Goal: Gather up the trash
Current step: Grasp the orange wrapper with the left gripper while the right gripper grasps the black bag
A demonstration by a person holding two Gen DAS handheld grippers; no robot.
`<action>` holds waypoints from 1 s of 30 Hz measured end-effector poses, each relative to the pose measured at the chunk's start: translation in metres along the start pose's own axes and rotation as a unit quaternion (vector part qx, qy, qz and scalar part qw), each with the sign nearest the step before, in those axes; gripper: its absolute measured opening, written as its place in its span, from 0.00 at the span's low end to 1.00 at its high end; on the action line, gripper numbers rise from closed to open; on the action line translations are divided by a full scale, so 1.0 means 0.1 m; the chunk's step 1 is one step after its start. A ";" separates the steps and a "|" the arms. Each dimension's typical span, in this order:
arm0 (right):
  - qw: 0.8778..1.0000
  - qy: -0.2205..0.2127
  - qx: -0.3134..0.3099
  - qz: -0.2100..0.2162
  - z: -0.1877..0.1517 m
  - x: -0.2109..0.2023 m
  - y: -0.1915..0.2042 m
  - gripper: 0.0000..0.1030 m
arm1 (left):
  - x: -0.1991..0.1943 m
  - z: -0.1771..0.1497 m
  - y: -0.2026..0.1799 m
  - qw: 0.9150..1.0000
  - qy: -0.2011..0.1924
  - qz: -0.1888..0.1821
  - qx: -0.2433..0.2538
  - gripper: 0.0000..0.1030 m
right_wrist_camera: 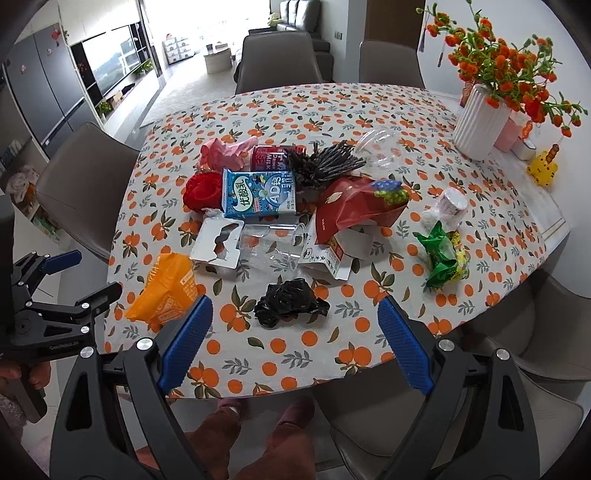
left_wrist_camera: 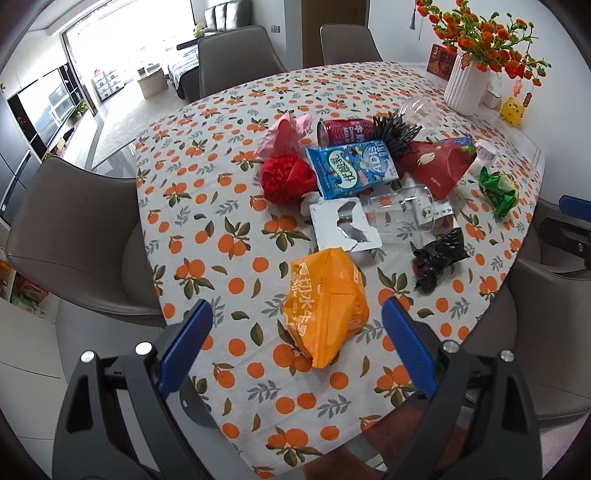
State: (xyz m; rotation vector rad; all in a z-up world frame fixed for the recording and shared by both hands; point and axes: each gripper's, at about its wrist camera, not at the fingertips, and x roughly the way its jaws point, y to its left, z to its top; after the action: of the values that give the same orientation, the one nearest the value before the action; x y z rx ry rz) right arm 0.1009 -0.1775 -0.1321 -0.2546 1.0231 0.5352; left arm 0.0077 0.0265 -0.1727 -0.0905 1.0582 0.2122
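Collection not yet begun: both left tongs (left_wrist_camera: 297,325) and right tongs (right_wrist_camera: 293,325) hang spread wide and empty above the bench (left_wrist_camera: 207,206), litter strewn mid-frame, the orange snack bag (left_wrist_camera: 327,308) nearest, lower centre, likely first pick.

Likely a home: dining table (left_wrist_camera: 207,155), chairs (left_wrist_camera: 236,55), sofa (left_wrist_camera: 229,14) beyond.

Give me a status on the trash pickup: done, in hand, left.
Done: nothing visibly collected; no bin or bag for it is in view.
In hand: nothing. The left gripper hangs open around the orange bag; the right gripper is open above the black wrapper.
Left: all of it, including the blue carton, red can and green wrapper.
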 end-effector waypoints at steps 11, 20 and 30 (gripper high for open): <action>0.999 0.025 -0.031 0.009 -0.09 0.58 -0.03 0.85 | 0.65 -0.17 -0.12 1.000 0.015 0.006 0.014 0.81; 0.999 0.038 -0.030 0.011 -0.12 0.82 -0.08 0.85 | 0.96 -0.23 -0.14 0.998 0.044 -0.023 0.023 0.25; 0.997 0.062 -0.040 -0.006 -0.18 1.32 -0.03 0.85 | 0.88 -0.23 -0.12 0.999 0.032 -0.035 0.021 0.13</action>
State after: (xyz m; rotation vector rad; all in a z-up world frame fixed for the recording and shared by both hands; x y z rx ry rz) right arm 0.1430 -0.1478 -0.2554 -0.3685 1.1204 0.5544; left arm 0.0321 0.0223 -0.2607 -0.0970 1.1211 0.1233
